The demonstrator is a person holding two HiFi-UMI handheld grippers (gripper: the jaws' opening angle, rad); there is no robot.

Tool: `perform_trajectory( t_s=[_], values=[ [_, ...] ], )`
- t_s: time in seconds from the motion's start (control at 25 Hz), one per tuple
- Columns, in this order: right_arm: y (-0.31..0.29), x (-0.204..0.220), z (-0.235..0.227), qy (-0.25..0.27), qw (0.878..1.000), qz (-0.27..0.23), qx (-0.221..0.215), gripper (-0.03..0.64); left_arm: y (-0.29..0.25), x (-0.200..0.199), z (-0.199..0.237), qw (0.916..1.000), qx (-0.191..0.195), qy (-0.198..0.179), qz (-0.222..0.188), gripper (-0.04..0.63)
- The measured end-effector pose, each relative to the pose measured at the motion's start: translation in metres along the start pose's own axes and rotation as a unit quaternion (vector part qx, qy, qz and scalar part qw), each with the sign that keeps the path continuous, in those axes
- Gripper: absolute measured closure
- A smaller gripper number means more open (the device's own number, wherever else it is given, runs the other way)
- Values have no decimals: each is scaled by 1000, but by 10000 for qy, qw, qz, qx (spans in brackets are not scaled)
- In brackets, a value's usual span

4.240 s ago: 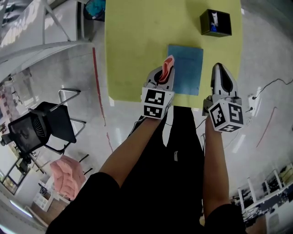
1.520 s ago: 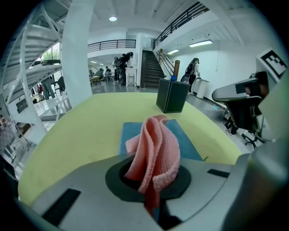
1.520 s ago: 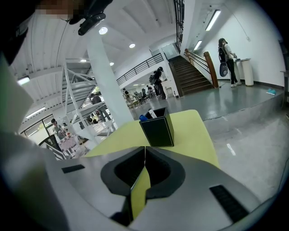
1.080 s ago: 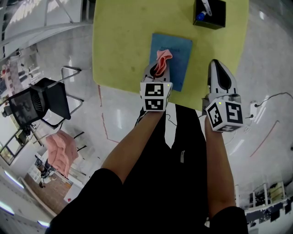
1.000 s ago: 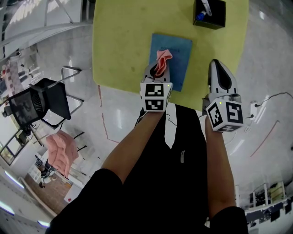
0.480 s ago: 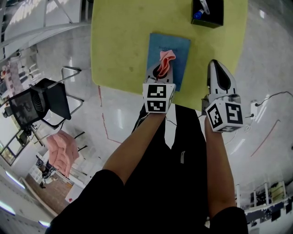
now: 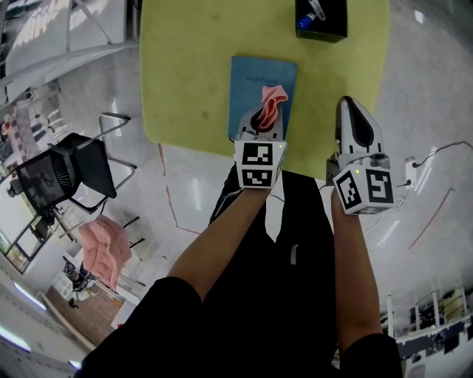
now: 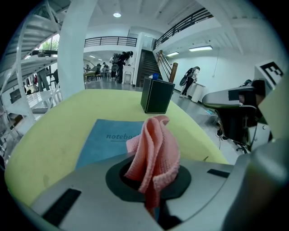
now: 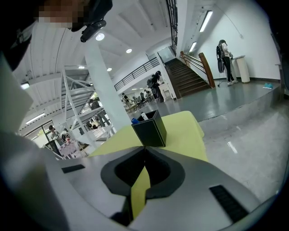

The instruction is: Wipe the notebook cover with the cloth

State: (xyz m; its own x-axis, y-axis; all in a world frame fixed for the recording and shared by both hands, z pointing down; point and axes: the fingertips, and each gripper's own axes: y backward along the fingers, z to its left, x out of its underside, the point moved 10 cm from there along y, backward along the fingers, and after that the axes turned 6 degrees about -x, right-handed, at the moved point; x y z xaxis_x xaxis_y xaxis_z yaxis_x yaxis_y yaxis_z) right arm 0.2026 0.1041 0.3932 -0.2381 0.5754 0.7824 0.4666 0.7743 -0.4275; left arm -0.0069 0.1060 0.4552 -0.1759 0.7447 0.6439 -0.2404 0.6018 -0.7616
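A blue notebook (image 7: 254, 92) (image 8: 107, 140) lies on the yellow-green table (image 7: 192, 66), its near edge close to the table's front. My left gripper (image 7: 267, 117) (image 8: 152, 180) is shut on a pink cloth (image 7: 271, 105) (image 8: 153, 152), which stands up bunched from the jaws over the notebook's near right part. Whether the cloth touches the cover is hidden. My right gripper (image 7: 353, 118) (image 9: 143, 155) is shut and holds nothing, hanging over the table's front right edge.
A black pen holder (image 7: 320, 16) (image 8: 156, 95) (image 9: 150, 129) with a blue item stands at the table's far right. A black chair (image 7: 63, 171) sits on the floor to the left. Cables (image 7: 437, 151) trail on the floor at right.
The left gripper with the cloth has shifted right across the notebook, from its middle toward its right side. The head view has drifted, so the table sits further left. The right gripper stays put.
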Motion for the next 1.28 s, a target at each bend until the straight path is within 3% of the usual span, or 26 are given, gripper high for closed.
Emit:
perform_trajectory(
  t_s=[0.32, 0.76, 0.96, 1.28],
  values=[
    [0, -9, -9, 159, 9991, -350, -186, 586, -5, -4, -28, 9998, 206, 8, 81, 572],
    [3, -6, -11, -39, 9998, -64, -177, 586, -2, -5, -27, 9988, 372, 322, 27, 572],
    [-5, 0, 7, 94, 9988, -119, -468, 586, 29, -13, 13, 9974, -54, 538, -466, 572],
    [-15, 8, 41, 162, 9977, -129, -644, 586, 71, -3, 75, 9962, -441, 403, -636, 572]
  ],
)
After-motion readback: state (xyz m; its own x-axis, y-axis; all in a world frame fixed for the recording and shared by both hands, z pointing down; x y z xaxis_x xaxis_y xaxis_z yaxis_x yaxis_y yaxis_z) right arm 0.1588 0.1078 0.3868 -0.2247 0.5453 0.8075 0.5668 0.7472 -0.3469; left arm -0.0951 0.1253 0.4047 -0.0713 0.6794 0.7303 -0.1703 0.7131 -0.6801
